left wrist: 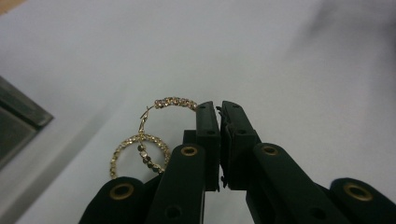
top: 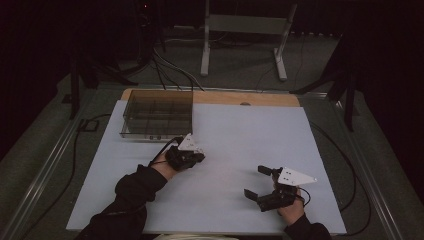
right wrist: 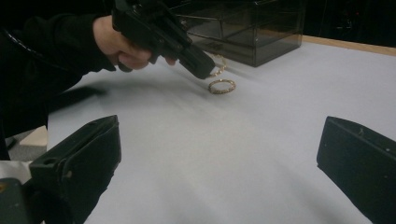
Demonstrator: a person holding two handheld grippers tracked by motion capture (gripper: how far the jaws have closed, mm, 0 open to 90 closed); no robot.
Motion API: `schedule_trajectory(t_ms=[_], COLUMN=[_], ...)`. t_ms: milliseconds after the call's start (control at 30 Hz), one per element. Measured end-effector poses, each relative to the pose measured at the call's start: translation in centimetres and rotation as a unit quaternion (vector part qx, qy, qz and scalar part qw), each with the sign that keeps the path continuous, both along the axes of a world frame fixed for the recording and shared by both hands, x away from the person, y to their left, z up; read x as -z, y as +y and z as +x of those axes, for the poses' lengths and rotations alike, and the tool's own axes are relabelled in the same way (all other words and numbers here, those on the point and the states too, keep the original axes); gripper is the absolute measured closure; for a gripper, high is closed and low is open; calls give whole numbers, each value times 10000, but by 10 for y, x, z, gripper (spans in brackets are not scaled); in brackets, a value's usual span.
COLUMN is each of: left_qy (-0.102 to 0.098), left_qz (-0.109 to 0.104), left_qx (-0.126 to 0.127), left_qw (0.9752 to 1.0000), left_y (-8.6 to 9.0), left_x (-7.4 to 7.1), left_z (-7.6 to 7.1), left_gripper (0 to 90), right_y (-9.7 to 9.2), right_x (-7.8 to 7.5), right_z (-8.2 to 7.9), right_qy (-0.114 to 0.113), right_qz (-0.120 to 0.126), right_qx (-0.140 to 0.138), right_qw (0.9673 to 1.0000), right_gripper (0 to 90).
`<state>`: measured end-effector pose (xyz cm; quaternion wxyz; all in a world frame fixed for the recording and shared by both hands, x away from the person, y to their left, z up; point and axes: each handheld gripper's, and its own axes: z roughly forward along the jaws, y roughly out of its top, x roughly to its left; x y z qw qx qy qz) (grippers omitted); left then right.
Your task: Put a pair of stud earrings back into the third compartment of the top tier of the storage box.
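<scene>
earrings are splitting up: my left gripper [left wrist: 220,112] is clamping one gold hoop [left wrist: 175,102] at frame centre, the other hoop [right wrist: 222,86] is lying upper-centre on the white table [right wrist: 243,154]. my right gripper [top: 259,181] is gaping apart.

Gold hoop earring [left wrist: 175,103] pinched, other [right wrist: 222,86] flat.
</scene>
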<state>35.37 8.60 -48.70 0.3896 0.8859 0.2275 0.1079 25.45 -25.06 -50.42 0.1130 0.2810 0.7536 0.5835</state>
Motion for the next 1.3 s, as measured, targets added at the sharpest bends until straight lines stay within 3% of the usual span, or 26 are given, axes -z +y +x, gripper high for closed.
schedule_trajectory(t_ms=[500, 800, 1300], left_qy=[-90, -72, -122], left_qz=[-109, -288, -401], left_qx=[62, 52, -17], left_qw=[9999, 9995, 9991], left_y=[9, 15, 26], left_x=[-21, -34, -48], left_z=[-6, -4, 1], left_gripper=[882, 882, 882], right_y=[0, 0, 0], right_x=[0, 0, 1], right_z=[0, 0, 1], right_qy=[7, 7, 19], right_qz=[-8, 1, 5], right_qx=[15, 14, 17], right_qw=[10000, 10000, 10000], right_gripper=[0, 0, 0])
